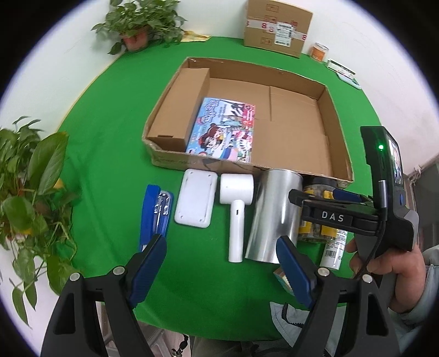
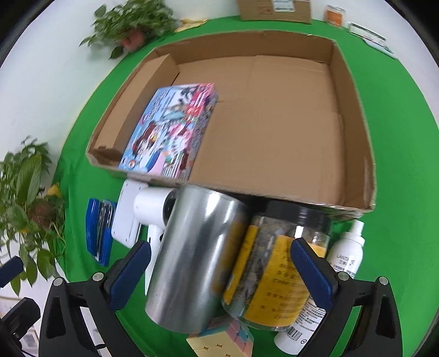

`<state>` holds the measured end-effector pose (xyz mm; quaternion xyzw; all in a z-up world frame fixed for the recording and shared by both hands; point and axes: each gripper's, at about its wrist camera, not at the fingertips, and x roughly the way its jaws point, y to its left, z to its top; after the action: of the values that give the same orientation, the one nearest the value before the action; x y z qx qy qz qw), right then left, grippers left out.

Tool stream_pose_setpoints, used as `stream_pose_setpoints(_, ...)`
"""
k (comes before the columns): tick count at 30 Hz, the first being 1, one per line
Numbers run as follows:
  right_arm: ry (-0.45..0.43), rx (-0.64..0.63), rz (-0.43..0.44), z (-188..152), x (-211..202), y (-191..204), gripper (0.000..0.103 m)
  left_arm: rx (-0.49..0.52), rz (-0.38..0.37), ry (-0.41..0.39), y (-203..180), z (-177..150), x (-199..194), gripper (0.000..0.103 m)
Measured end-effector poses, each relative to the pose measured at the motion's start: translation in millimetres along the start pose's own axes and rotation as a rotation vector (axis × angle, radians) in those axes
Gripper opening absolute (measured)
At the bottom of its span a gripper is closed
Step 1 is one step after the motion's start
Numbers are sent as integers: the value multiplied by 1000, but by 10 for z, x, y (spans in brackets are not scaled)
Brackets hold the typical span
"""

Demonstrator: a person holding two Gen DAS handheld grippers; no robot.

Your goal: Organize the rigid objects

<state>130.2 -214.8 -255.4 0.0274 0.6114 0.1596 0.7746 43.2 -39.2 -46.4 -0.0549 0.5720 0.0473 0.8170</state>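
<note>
An open cardboard tray [image 1: 175, 162] holds a brown box [image 1: 178, 109] and a colourful picture box [image 1: 222, 129]. In front of it lie a blue stapler [image 1: 155, 211], a white flat device [image 1: 196, 201], a white handheld device [image 1: 236, 208], a silver can [image 1: 274, 217], a yellow-labelled jar [image 1: 318, 219], a white bottle [image 1: 333, 251] and a pastel cube [image 2: 219, 343]. My left gripper [image 1: 221, 247] is open above the handheld device's handle, holding nothing. My right gripper [image 2: 219, 248] is open, its pads straddling the silver can [image 2: 192, 261] and jar [image 2: 274, 274] from above.
Potted plants stand at the left edge [image 1: 30, 192] and back left [image 1: 140, 24]. A sealed carton [image 1: 275, 26], an orange tin [image 1: 319, 52] and a flat packet [image 1: 343, 71] sit at the back. Green cloth [image 1: 109, 123] covers the table. A hand [image 1: 384, 263] holds the right gripper.
</note>
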Motion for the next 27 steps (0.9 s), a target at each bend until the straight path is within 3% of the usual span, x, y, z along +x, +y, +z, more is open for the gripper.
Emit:
stream_pose_setpoints(3,-37,45,3,10,-91,-99,102,24,-28,-8,-5,57,18,82)
stream_pose_setpoints(8,-69,108,1,-65,-262,-328,102,33,-146,28,31,188,273,82)
stream_pose_setpoints(12,-18,155,-7,-238,-301,-567,102,47,-272,109,3,336,636,82)
stream_pose_setpoints(16,-3,211,-36,-459,-367,-720,102,72,-412,241,-120,458,1075,82)
stream_pose_setpoints(22,19,252,33,-566,-348,-630,102,132,-486,369,-320,361,1531,81)
stream_pose_setpoints(27,33,371,79,-413,-273,-669,100,140,-536,426,-443,216,1724,81)
